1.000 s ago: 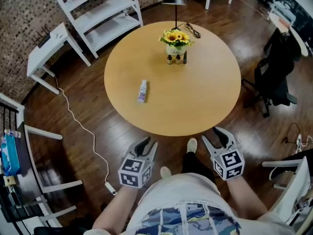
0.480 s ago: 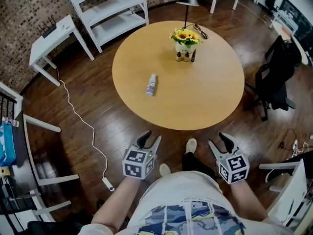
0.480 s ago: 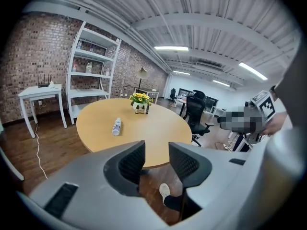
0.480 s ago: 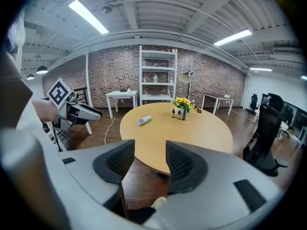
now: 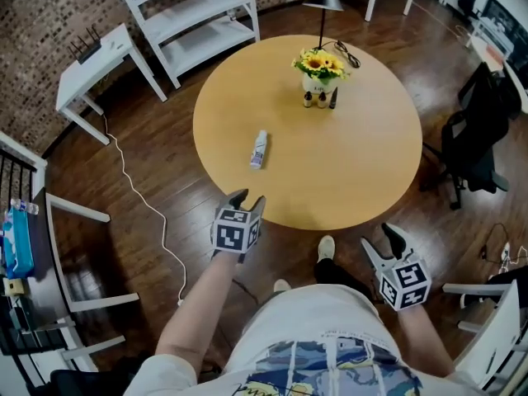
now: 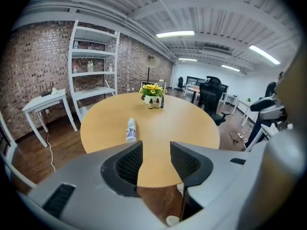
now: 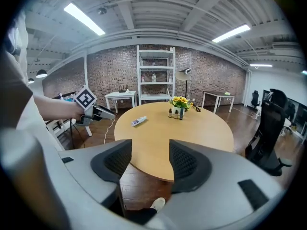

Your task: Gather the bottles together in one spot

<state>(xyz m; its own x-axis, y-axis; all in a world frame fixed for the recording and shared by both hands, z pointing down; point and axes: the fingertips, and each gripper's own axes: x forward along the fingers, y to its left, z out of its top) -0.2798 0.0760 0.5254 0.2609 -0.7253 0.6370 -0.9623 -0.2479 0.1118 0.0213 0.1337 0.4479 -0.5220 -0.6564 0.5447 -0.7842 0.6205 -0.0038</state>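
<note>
three small bottles (image 5: 319, 99) stand touching the flower pot (image 5: 314, 81) on the table (image 5: 355, 167). a white bottle (image 5: 259, 149) lies on its side well apart from the pot. the left claw (image 5: 246, 196) and the right claw (image 5: 378, 238), both far from the pot, have just been opening and are spread, with nothing between the jaws.
</note>
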